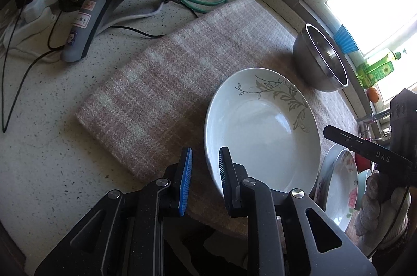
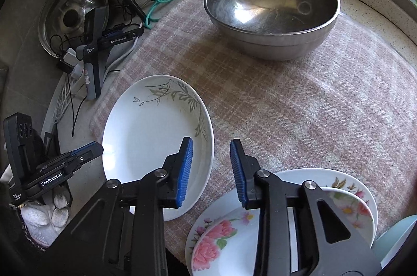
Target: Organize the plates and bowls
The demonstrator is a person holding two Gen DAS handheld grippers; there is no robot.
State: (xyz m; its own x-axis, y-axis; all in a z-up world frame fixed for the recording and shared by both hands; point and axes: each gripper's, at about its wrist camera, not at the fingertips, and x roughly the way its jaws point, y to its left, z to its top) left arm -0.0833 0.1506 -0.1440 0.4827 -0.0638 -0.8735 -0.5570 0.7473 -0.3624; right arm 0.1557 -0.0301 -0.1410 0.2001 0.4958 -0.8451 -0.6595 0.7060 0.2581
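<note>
- Far left, off the cloth's left edge, the left gripper point(image 1: 206, 153) comes in at the near-left rim of the white oval plate with the grey-green leaf pattern point(image 2: 146, 140). Its tongs stand only a little apart, one pad outside the rim and one over the plate's inner wall. Whether they actually pinch the rim, we cannot tell.
- That leaf plate lies on the near-left part of the pink-and-cream checked cloth point(image 2: 312, 106), with its left rim reaching the cloth's edge above the speckled counter.
- The risk here, as we read it, is a bite taken on one side only. The plate is glazed and shallow, so lifted that way it could pivot or slide out of the pads and knock the counter.
- Moving right, the right gripper point(image 2: 211, 143) hangs over bare cloth just off the leaf plate's right rim. Its tongs are narrowly apart, with nothing between the blue ribbed pads.
- If it drops straight down, a finger could clip the leaf plate's rim or the stack just to its right and shove them.
- At the far edge of the cloth sits the round stainless steel bowl point(image 2: 271, 10), upright and empty, well apart from both grippers.
- On the near-right corner of the cloth are the white plates with pink flower prints point(image 2: 216, 231), overlapping loosely rather than nested.
- That pile looks unsettled to us, and setting another plate on it off-centre could make it slip toward the cloth's near edge.
</note>
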